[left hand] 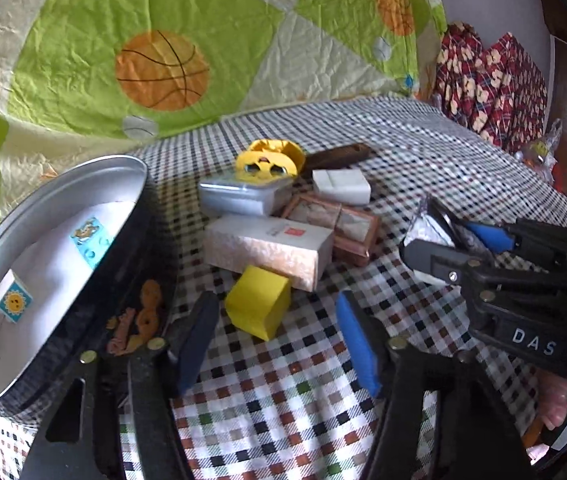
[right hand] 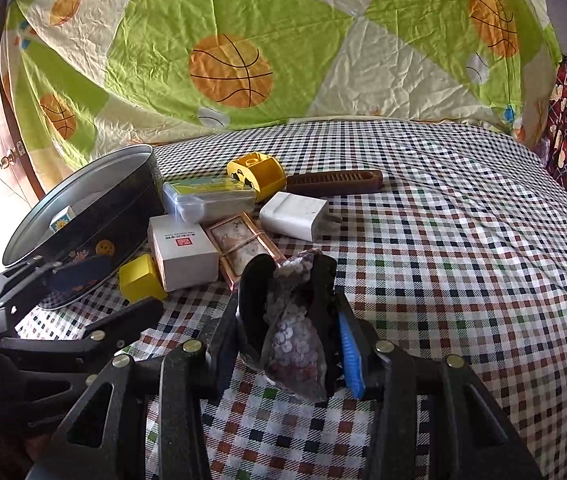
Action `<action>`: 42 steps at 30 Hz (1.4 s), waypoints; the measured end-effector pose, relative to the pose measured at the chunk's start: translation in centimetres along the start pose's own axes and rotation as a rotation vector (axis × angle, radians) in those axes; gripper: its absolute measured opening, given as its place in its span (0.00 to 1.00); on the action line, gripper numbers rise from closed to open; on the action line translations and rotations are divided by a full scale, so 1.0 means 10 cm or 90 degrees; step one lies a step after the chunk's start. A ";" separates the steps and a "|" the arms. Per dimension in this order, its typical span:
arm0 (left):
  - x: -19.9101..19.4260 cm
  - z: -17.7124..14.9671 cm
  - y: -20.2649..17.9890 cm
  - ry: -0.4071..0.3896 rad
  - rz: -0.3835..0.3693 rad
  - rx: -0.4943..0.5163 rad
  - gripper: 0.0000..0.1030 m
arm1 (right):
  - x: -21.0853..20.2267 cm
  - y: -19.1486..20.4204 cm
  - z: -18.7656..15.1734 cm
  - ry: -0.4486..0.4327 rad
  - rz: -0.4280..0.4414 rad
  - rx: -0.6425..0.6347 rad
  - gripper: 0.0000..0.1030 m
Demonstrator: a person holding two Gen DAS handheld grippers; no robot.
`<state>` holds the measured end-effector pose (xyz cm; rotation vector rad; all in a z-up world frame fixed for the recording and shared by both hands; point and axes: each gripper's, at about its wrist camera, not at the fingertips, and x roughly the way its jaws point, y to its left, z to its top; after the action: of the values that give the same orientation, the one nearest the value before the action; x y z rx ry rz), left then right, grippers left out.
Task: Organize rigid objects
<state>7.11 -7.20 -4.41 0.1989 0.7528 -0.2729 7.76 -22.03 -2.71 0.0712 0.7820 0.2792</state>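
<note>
While hidden elsewhere, sun block (left hand: 14, 302) inside tin (left hand: 83, 176).

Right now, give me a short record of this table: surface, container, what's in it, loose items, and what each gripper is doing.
surface: checked cloth
container: oval tin, at the left of the pile
in tin: two small picture blocks
loose pile: yellow block, white box, framed picture, clear case, charger, comb, yellow toy
left gripper: open, yellow block just ahead between the fingers, not gripped
right gripper: shut on sequin pouch
</note>
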 end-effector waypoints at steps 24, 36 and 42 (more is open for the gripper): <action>0.03 0.11 0.20 0.004 -0.017 -0.051 0.31 | -0.01 0.01 0.00 -0.007 -0.007 -0.003 0.45; -0.18 0.09 0.23 -0.066 0.024 -0.062 0.31 | -0.09 0.03 -0.01 -0.047 -0.028 -0.005 0.45; -0.20 -0.02 0.31 -0.072 0.020 -0.097 0.31 | -0.09 0.05 -0.01 -0.049 -0.031 -0.010 0.45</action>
<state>6.55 -3.82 -2.94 0.0508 0.6541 -0.1947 6.98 -21.80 -2.14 0.0475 0.7048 0.2348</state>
